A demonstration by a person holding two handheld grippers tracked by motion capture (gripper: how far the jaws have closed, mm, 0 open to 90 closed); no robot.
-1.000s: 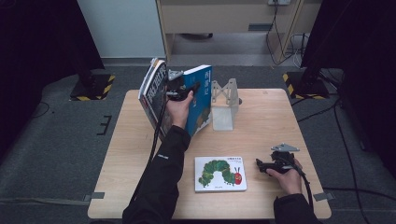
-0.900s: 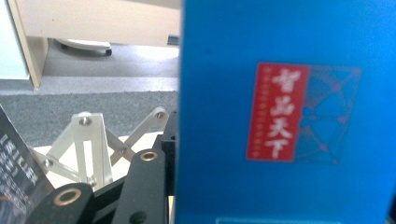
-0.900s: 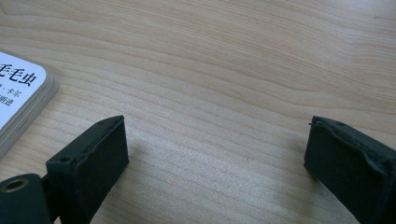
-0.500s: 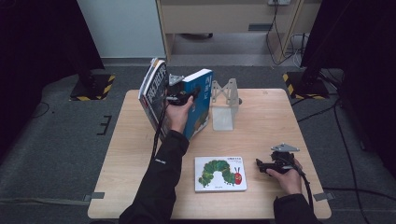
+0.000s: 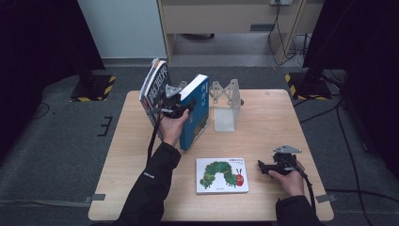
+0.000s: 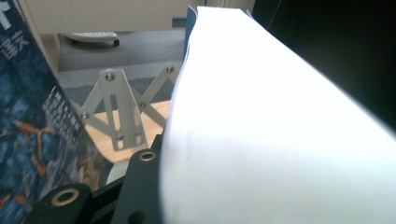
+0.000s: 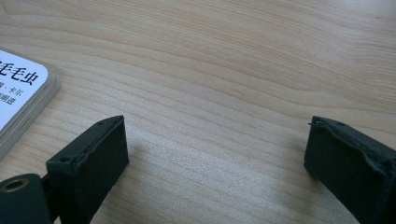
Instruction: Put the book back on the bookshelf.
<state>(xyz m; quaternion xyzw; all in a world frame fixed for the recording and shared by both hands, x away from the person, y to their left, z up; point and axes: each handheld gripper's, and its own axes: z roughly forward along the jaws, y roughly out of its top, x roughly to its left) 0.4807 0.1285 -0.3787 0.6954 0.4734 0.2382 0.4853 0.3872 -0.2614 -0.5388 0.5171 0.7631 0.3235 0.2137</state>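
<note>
A thick blue book (image 5: 198, 113) stands upright at the back left of the table, and my left gripper (image 5: 176, 101) is shut on its top edge. In the left gripper view its white page block (image 6: 280, 140) lies against one black jaw. A second book with a dark illustrated cover (image 5: 154, 89) (image 6: 28, 135) leans just left of it. A grey metal book rack (image 5: 225, 102) (image 6: 119, 109) stands to the right of both. A caterpillar picture book (image 5: 222, 175) (image 7: 16, 88) lies flat near the front. To its right my right gripper (image 5: 263, 167) (image 7: 215, 154) rests open on bare wood.
The wooden table (image 5: 263, 127) has free room on its right half and front left. Dark floor surrounds it, with black stand bases with yellow stripes (image 5: 91, 89) at the back corners and a cabinet (image 5: 226, 14) beyond.
My left gripper has come down slightly with the blue book, which now sits lower and closer to the leaning book. The right gripper has not moved.
</note>
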